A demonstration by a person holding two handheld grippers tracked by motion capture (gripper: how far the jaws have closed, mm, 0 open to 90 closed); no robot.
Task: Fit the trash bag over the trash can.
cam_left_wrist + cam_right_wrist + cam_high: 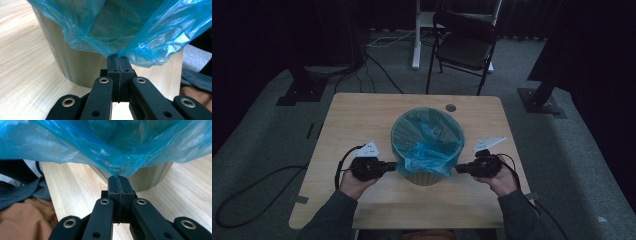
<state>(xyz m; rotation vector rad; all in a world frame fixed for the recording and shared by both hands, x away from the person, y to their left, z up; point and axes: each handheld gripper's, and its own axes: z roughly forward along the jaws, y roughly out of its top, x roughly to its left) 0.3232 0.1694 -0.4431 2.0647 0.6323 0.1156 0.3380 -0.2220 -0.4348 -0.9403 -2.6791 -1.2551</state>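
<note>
One round bin (424,175) is standing on the wooden table (357,120), near the middle and a little toward the person's edge. Its wall is a pale olive-tan, narrowing toward the base. One thin blue plastic liner bag (427,137) is sitting inside it, translucent and crinkled, with its rim folding over the bin's top and hanging down the near side in a loose flap.

Two grippers are flanking the bin, one per side. The left gripper (117,58) is pinching the bag's lower edge, its jaws pressed together on a gathered point of the film just beside the bin wall. The right gripper (118,178) is doing the same on the opposite side, its jaws closed tight on a tuck of blue plastic.

In the high view, the left hand (354,182) and right hand (504,180) are coming in from dark sleeves. One black folding chair (464,47) is standing beyond the table on grey carpet.
</note>
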